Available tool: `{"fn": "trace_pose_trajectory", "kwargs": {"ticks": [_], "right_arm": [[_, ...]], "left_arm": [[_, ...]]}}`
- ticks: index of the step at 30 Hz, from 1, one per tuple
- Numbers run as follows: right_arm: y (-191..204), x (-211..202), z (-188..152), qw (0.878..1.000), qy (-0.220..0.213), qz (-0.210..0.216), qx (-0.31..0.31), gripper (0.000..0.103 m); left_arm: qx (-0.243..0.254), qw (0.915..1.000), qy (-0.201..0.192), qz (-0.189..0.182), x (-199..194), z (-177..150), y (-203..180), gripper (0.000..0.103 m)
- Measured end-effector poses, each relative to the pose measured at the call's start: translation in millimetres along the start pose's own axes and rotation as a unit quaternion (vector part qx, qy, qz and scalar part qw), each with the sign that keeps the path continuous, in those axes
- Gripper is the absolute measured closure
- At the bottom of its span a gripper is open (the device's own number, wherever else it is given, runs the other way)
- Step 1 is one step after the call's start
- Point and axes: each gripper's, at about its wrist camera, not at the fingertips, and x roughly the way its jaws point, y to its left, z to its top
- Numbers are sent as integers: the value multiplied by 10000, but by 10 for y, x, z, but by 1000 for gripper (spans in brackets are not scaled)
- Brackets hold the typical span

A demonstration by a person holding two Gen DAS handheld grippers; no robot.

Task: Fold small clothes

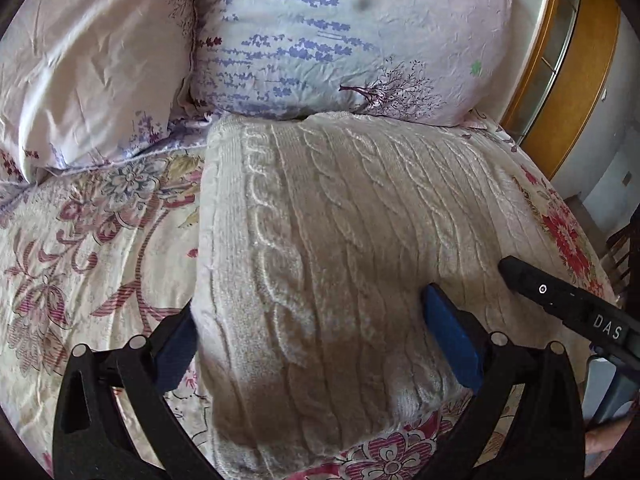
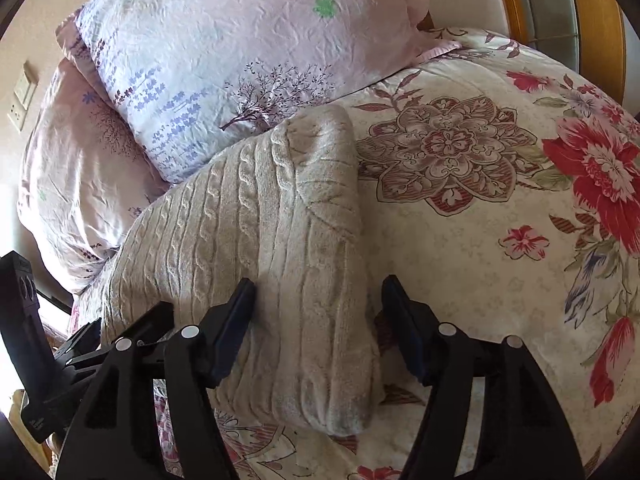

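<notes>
A cream cable-knit sweater (image 1: 340, 240) lies folded into a thick rectangle on the floral bedspread (image 1: 80, 248), its far end touching a pillow. My left gripper (image 1: 310, 316) is open, its blue-padded fingers straddling the sweater's near left part, one finger off its left edge. The sweater also shows in the right wrist view (image 2: 280, 232). My right gripper (image 2: 318, 312) is open, its fingers on either side of the sweater's folded right edge. The right tool's black body (image 1: 568, 300) shows at the right of the left wrist view.
Two lilac-print pillows (image 1: 340, 36) (image 1: 92, 64) lie at the bed's head. A wooden headboard (image 1: 568, 80) curves at the far right. The bedspread (image 2: 480, 220) stretches right of the sweater. The left tool's body (image 2: 28, 340) shows at lower left of the right wrist view.
</notes>
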Motion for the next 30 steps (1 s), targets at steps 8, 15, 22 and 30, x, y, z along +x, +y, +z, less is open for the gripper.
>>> {"fn": "trace_pose_trajectory", "kwargs": {"ticks": [8,15,22,30], "right_arm": [[-134,-304,326,9983,-308,346,360,4],[-366,119,578,9851,710,937,1255,3],[-375,274,559,9803,883,1196,1299,12],[-290,396,568,9751,1084,1538,1175,15]], "left_arm": [[-1274,9868,-665,-742,-361,165,648,2],[-1204,9893,38,-823,-80,232,718,2],[-1725,9793,139,-1050,-26,223,957,2],[-1702,9791,156,-1102,-54,248,1034,2]]}}
